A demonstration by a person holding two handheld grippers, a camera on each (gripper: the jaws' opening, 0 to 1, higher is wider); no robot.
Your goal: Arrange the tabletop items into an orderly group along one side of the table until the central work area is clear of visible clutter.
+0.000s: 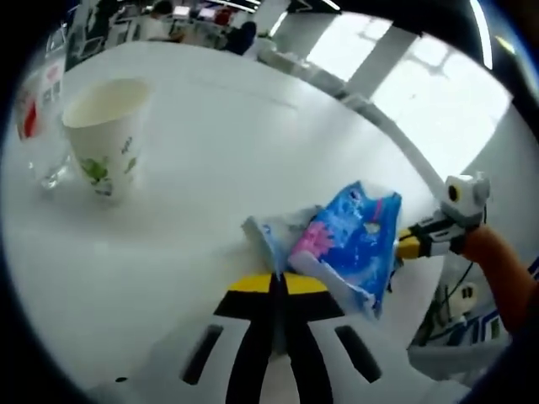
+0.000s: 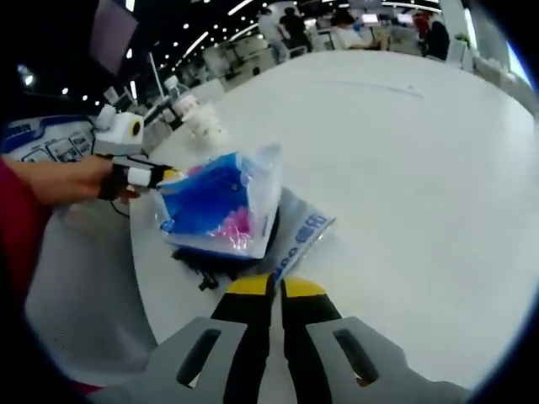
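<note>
A round white table (image 1: 253,126) is seen in a large, brightly lit room, with people seated beyond its far edge. Near one edge, a paper cup (image 1: 103,135) printed with green leaves stands upright beside a clear glass (image 1: 42,126); the contents of both cannot be told. At the opposite edge, a blue and pink plastic packet (image 1: 349,240) is pinched between the closed jaws of the left gripper (image 1: 278,282) and the right gripper (image 2: 274,286), over a second packet (image 2: 299,240).
</note>
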